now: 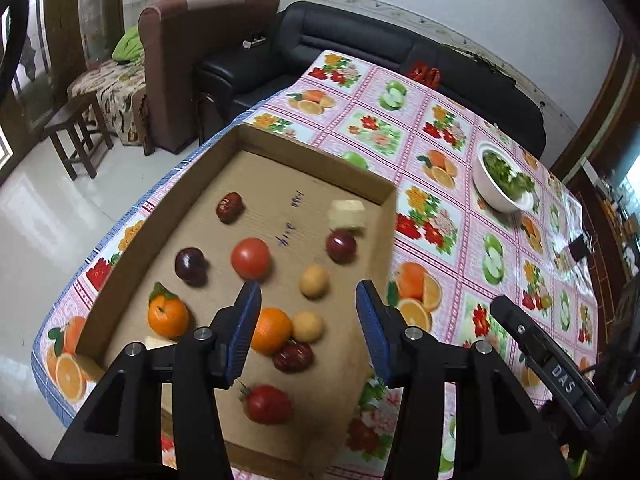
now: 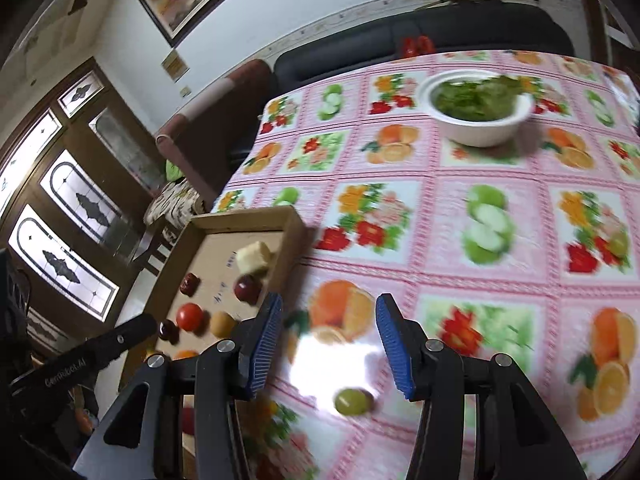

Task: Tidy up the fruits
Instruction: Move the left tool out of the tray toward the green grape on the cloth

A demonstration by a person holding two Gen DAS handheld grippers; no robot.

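Note:
A shallow cardboard tray [image 1: 312, 152] lies on the fruit-print tablecloth and holds several fruits. Among them are a tomato [image 1: 251, 259], a dark plum [image 1: 190, 264], a leafy orange [image 1: 168, 316], a banana piece [image 1: 347, 214] and a second tomato [image 1: 267, 404]. My left gripper [image 1: 308, 286] hangs open above the tray's near part with nothing between its fingers. My right gripper [image 2: 329, 300] is open over the cloth, just right of the tray [image 2: 248, 216]. A green grape [image 2: 352, 400] lies on the cloth below it, not gripped.
A white bowl of greens [image 1: 500, 196] [image 2: 476, 132] stands further back on the table. A black sofa [image 1: 360, 40] runs behind the table, with a brown armchair [image 1: 180, 60] and a wooden stool [image 1: 76, 136] on the floor to the left. The table's left edge runs beside the tray.

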